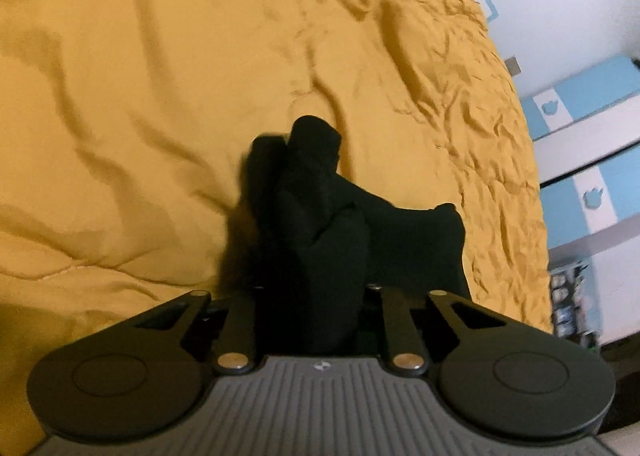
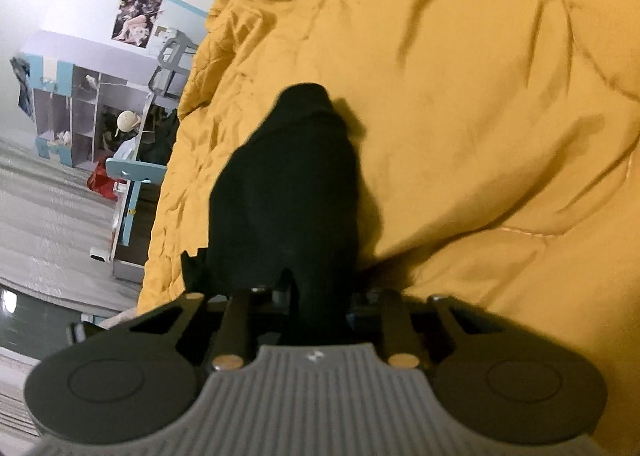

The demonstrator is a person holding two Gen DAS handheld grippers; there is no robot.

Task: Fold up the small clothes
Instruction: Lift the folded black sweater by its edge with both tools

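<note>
A small black garment lies bunched on the yellow quilt. One end of it rises into my left gripper. The jaws stand close together, gripping the cloth, and the black folds hide the fingertips. In the right wrist view the same black garment stands up in a hump over my right gripper. That gripper is likewise shut on the cloth, its fingers covered by the fabric. Below the hump the quilt is wrinkled.
The bed's edge runs down the right of the left wrist view, with a blue and white cupboard beyond it. In the right wrist view the edge is on the left, with the grey floor and an open shelf unit past it.
</note>
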